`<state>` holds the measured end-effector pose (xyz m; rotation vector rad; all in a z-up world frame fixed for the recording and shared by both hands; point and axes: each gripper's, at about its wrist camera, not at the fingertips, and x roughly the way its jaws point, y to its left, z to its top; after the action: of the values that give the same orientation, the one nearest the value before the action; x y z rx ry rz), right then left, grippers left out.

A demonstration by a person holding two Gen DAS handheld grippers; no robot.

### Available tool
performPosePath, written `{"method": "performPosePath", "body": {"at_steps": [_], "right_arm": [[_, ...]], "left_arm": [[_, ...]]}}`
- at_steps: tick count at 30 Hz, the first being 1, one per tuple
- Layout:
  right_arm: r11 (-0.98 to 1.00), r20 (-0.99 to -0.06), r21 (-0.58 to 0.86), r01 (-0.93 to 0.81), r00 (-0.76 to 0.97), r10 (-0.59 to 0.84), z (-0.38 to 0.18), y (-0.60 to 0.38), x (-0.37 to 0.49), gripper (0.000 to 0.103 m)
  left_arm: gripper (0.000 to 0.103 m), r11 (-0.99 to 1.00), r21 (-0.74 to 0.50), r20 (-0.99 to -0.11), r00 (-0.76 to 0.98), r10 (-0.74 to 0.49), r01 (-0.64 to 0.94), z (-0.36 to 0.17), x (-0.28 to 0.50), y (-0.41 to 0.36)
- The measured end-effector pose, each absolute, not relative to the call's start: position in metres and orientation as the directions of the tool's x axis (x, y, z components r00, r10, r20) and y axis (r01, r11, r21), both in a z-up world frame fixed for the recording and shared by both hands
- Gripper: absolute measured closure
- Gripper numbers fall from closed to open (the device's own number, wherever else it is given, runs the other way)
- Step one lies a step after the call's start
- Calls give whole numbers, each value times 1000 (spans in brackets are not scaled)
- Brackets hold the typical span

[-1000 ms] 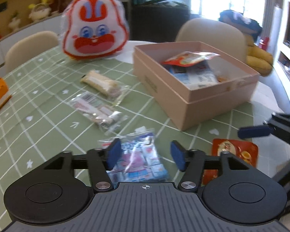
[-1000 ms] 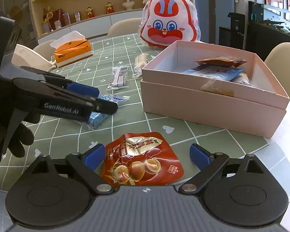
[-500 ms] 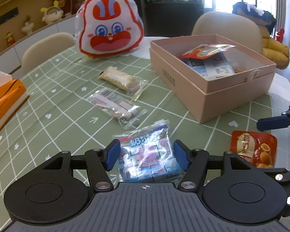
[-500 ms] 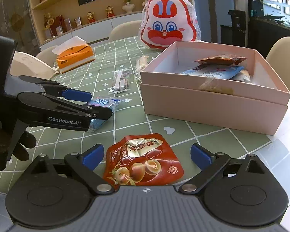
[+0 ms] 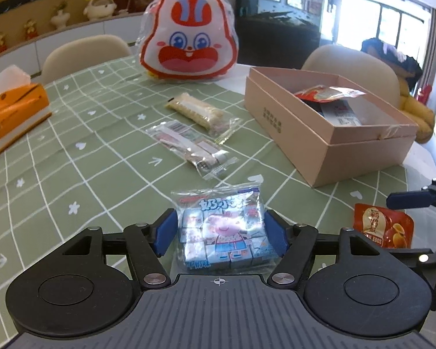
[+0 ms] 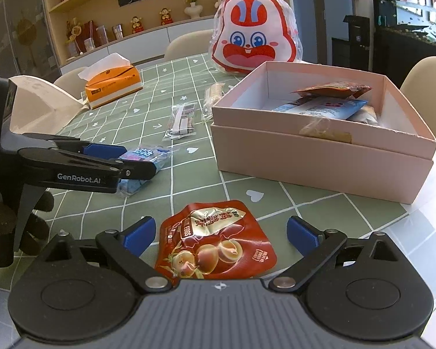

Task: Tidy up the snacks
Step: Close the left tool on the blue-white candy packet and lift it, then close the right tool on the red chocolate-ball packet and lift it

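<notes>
Lining up two snack grabs beside the pink box (image 6: 319, 157).
My left gripper (image 5: 219, 234), jaws opening, straddles the blue candy pack (image 5: 223, 229); I square up before closing. My right gripper (image 6: 221, 232) gapes around the red egg pouch (image 6: 215, 241) on the tablecloth.

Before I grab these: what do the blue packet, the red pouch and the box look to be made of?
Blue packet: thin clear plastic film, glossy, wrinkled, small wrapped cubes showing through. Red pouch: shiny printed foil or laminate, probably; it glints and creases. Box: matte pink cardboard, likely; stiff straight walls, white inside.
</notes>
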<state>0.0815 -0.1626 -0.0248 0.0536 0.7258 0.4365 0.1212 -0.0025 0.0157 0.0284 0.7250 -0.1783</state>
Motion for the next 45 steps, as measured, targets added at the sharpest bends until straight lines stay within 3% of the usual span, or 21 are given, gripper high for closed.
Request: {"method": "performPosePath", "body": {"at_steps": [7,16,26,31,35,45], "right_arm": [[905,-652,163,-393,645,398,-25,-155,83,0],[895,-696,57,-443,625,353,-26,-142,84,0],[890,-688,49,-453,630,359,-25,-142,80,1],[891,-682,54,-451,635,363,-24,-141,76,8],[878,-673,50,-476,633,382,-21,-138,70,24],[883,-663,4,-469,660,353,-4,-136,55,24]], "left_arm": [[28,984,-38,-656,739,-154,172,13,117,-3],[29,987,-44,-647,748,-147,155,13,61,4],[30,982,-100,-623,760,-186,159,12,49,14],[29,982,-99,-620,762,-187,161,11,48,13],[29,982,-98,-617,765,-185,159,11,47,12],[30,984,-86,-615,769,-176,157,10,44,11]]}}
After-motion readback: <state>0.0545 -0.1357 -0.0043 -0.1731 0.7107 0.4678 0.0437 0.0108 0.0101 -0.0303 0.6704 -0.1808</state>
